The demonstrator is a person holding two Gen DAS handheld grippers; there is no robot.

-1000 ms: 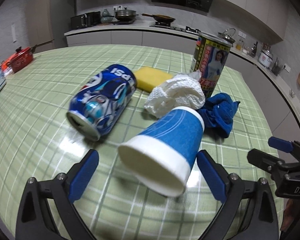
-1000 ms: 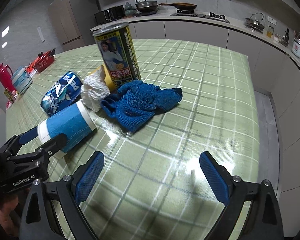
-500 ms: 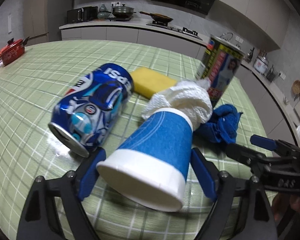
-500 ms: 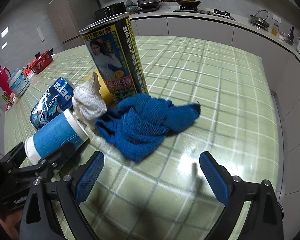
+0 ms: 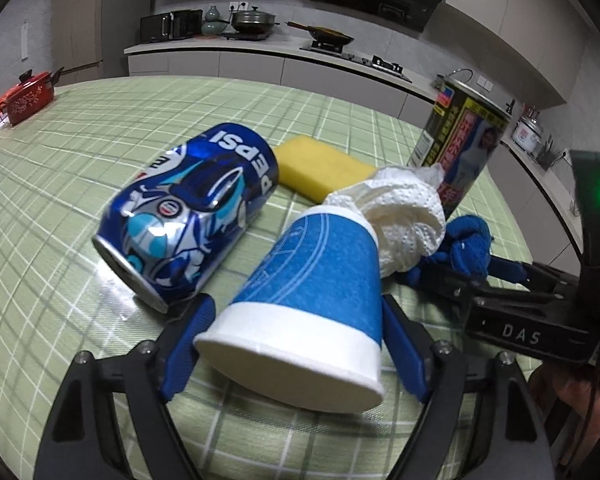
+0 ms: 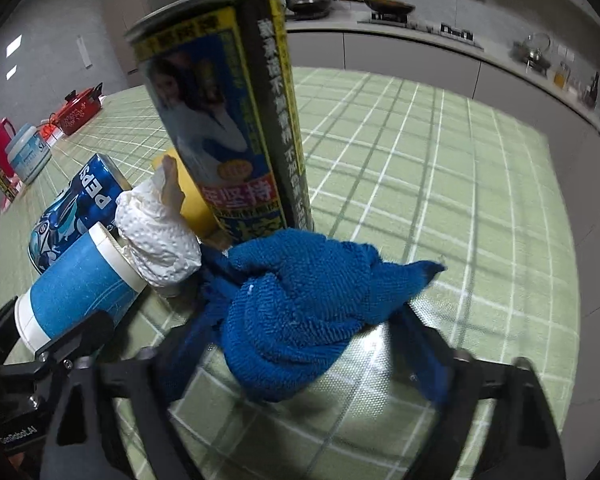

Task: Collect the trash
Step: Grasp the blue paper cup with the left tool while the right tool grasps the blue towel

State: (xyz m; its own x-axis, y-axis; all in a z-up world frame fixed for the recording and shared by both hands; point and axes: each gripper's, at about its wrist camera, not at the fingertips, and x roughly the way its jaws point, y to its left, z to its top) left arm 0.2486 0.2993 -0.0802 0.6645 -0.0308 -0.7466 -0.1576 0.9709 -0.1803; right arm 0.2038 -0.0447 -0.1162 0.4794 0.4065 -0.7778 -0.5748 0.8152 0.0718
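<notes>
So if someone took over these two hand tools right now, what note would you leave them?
Left tool: closing around the paper cup, lying on its side.
Right tool: closing around the blue cloth.
On the table: Pepsi can on its side, crumpled tissue at the cup's base, sponge, tall can upright.
Done: nothing collected.
Left: lift the cup, then gather the rest.

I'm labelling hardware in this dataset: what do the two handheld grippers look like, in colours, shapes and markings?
Both are black plastic frames that fork into two arms with silver screws, each ending in flat blue fingers. The left gripper shows GenRobot.AI lettering on its body in the right wrist view. The right gripper carries white DAS lettering, a green indicator light and a thin black cable.
</notes>
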